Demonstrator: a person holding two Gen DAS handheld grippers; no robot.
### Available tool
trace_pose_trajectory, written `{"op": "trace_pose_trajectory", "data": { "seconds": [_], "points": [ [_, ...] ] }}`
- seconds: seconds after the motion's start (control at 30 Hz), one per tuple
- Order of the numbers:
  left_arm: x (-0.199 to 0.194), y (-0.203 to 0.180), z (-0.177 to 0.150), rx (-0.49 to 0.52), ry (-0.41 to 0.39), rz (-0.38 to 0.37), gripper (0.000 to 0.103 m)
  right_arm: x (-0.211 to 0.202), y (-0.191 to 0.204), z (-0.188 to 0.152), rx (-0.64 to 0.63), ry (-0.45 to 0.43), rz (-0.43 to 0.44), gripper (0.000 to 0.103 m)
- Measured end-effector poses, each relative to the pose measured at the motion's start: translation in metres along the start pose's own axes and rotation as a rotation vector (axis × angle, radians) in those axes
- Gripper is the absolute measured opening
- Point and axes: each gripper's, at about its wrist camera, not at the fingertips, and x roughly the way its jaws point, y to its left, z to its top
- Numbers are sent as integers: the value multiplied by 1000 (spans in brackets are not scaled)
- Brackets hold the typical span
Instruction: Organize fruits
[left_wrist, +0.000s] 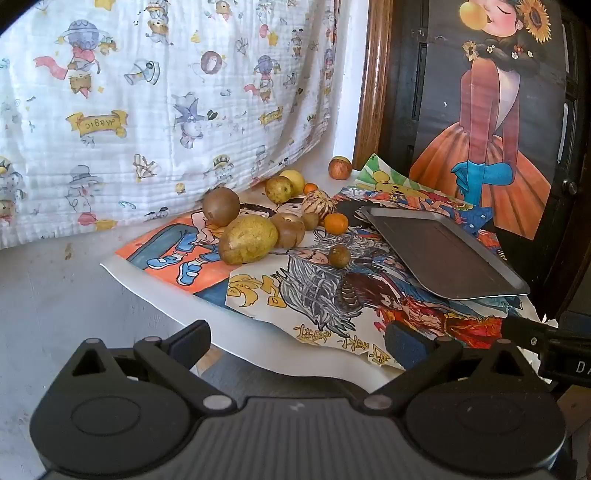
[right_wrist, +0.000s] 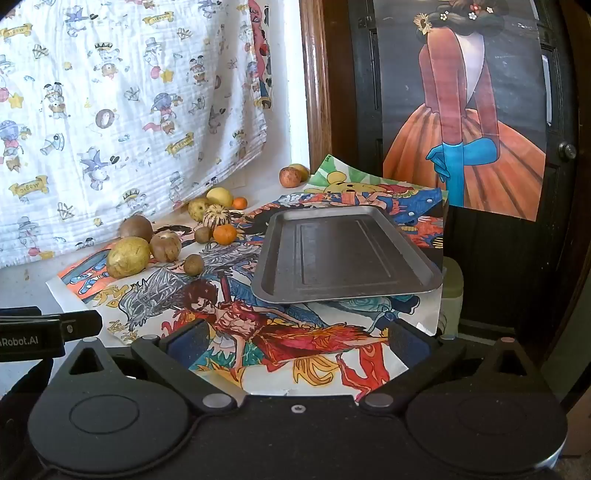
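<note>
White table (left_wrist: 55, 295) spread with colourful cartoon drawings on paper (right_wrist: 258, 332), against a printed white cloth (left_wrist: 147, 92). The dark rectangular metal tray (right_wrist: 332, 254) lies empty at the right, presumably the destination for the fruit. The fruits sit loosely clustered left of it, none touching it: a large yellow-green oval fruit (left_wrist: 248, 240), a brown round fruit (left_wrist: 221, 206), a small orange citrus (left_wrist: 336, 223); farther ones are hard to identify. Left gripper (left_wrist: 299, 339) and right gripper (right_wrist: 291, 341): jaws spread wide, holding nothing, poised short of the fruits.
</note>
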Motion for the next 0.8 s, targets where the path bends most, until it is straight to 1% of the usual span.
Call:
{"op": "trace_pose_trajectory", "data": {
  "seconds": [0.67, 0.8],
  "points": [
    [0, 0, 0, -3, 4, 0, 103, -1, 0, 0, 1, 4, 0, 103],
    [1, 4, -5, -7, 6, 2, 103, 2, 0, -1, 2, 6, -1, 103]
  ]
}}
